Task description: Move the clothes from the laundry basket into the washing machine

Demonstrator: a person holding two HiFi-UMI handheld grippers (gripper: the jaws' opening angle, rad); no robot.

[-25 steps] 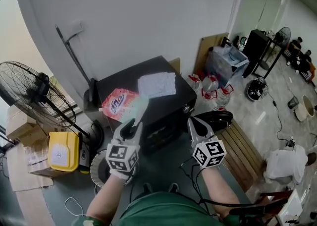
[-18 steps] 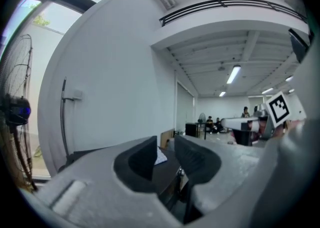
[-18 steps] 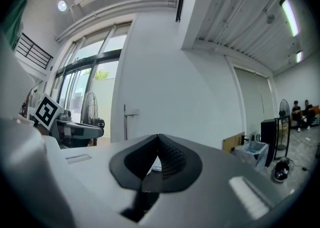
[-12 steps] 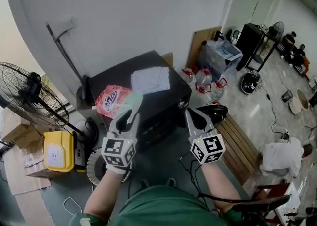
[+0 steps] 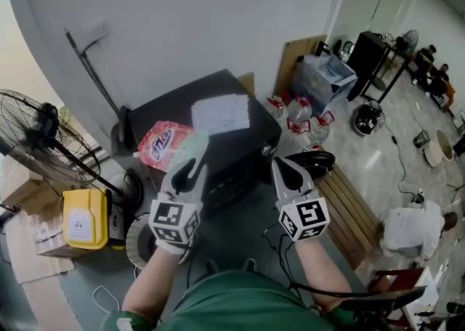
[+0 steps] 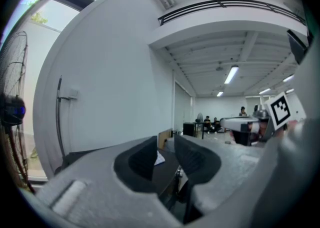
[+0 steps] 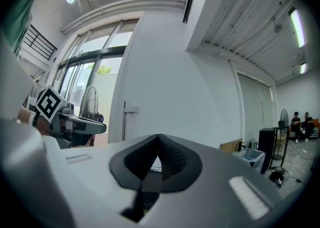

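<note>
The washing machine (image 5: 218, 141), a black box-shaped unit, stands on the floor against the white wall, straight ahead of both grippers and a little beyond them. On its lid lie a pink detergent bag (image 5: 161, 146) towards the left and a white sheet (image 5: 220, 112) towards the right, just beside each other. The left gripper (image 5: 190, 170) is held level in front of the machine's left half. Seen along its own length, the left gripper (image 6: 166, 144) has its fingers (image 6: 137, 159) standing a narrow way apart with nothing between them, and the machine's dark lid and the white sheet show through the gap. The right gripper (image 5: 285, 170) hovers beside the machine's right front corner, well apart from the left one. In its own view the right gripper (image 7: 158, 142) has its fingers (image 7: 172, 159) pressed together, holding nothing. A round pale-rimmed tub (image 5: 134, 239) sits on the floor below the left gripper, partly hidden by it, and I cannot tell whether any clothes lie inside. Left of it is a yellow container (image 5: 85, 218), and beyond that a standing fan (image 5: 40, 137). Right of the machine, water bottles (image 5: 305, 115) are grouped by the wall. People (image 5: 436, 79) sit at the far right of the room.
</note>
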